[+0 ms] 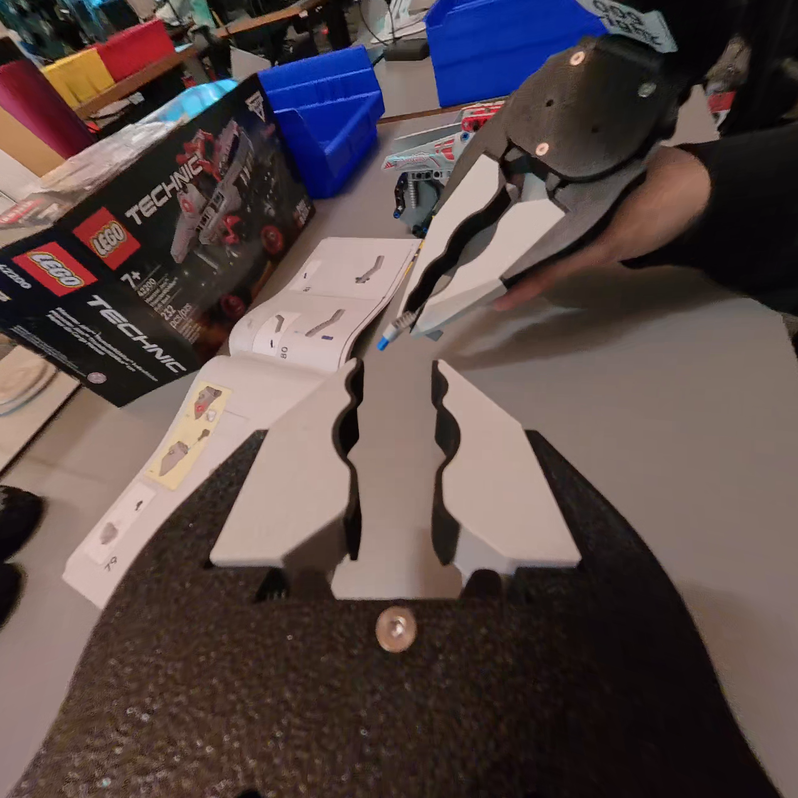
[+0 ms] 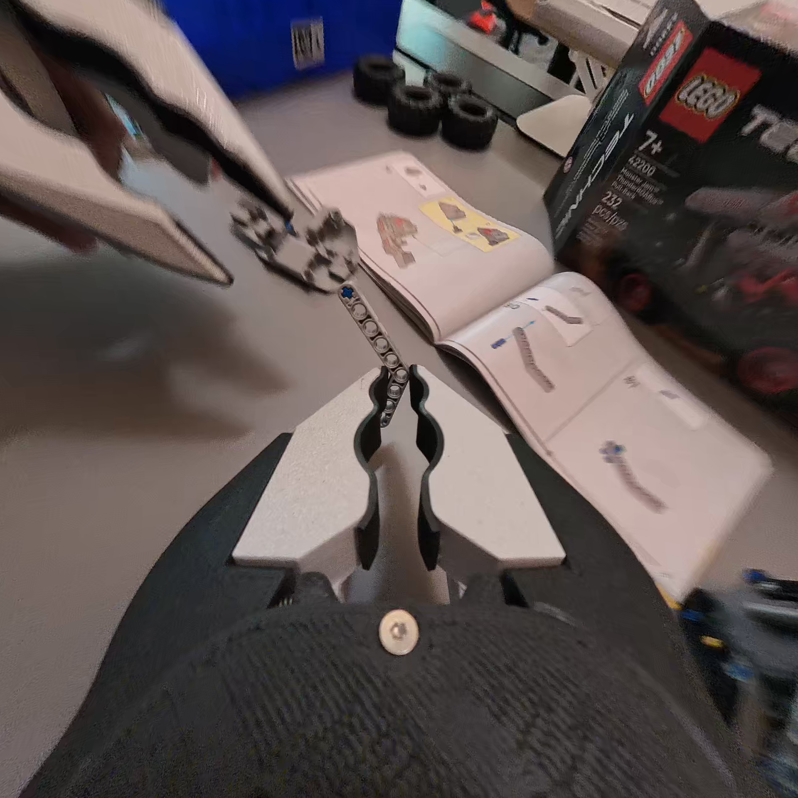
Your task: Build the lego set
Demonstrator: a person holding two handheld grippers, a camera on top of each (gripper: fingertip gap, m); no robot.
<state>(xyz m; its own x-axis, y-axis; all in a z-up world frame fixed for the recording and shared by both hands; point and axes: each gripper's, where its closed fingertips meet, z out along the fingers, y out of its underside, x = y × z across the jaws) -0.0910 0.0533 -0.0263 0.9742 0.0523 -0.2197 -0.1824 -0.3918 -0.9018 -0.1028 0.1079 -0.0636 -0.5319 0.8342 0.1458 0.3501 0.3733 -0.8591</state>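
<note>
Beam (image 2: 380, 345) pinched between right tongs (image 2: 396, 375) — tilted.

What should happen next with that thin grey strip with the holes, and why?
Probably the left gripper, open and holding nothing, should close in to steady the strip. The right gripper pinches only the lower end of the grey beam, whose far end with the blue pin sticks out unsupported above the table.

Blurred grey piece (image 2: 330, 250) (shape unclear) beside left gripper (image 2: 259, 242)
</note>
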